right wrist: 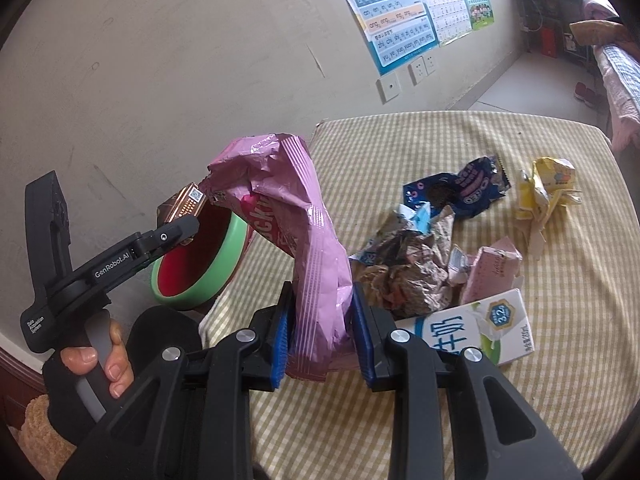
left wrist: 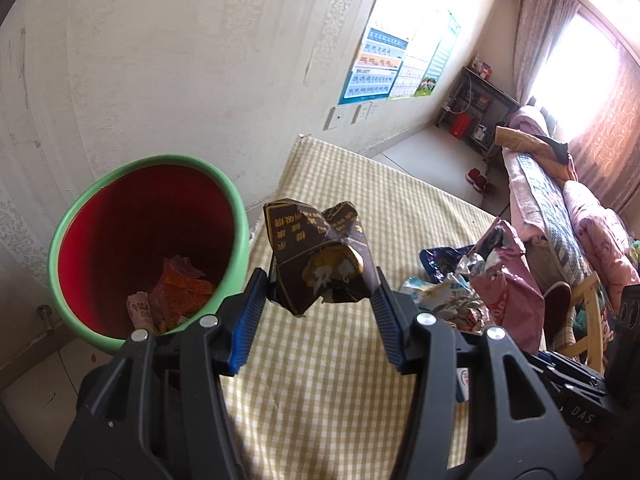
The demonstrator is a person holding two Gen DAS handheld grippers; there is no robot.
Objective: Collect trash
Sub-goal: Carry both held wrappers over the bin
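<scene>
Left wrist view: left gripper [left wrist: 322, 280] clamps crumpled brown wrapper [left wrist: 320, 258] between blue pads, raised over checked table [left wrist: 340, 380], beside green bin [left wrist: 144, 248]. Likely reason: short carry to bin mouth. Only here: bin interior, orange and pink wrappers already at bottom.

Right wrist view: right gripper [right wrist: 318, 320] pinches pink snack bag [right wrist: 292, 216] near lower end, bag standing upright, probably queued for bin. Only here: remaining pile on table — blue cookie wrapper [right wrist: 456, 190], yellow wrapper [right wrist: 546, 188], milk carton [right wrist: 480, 328]; also hand [right wrist: 102, 360] on left gripper handle.
</scene>
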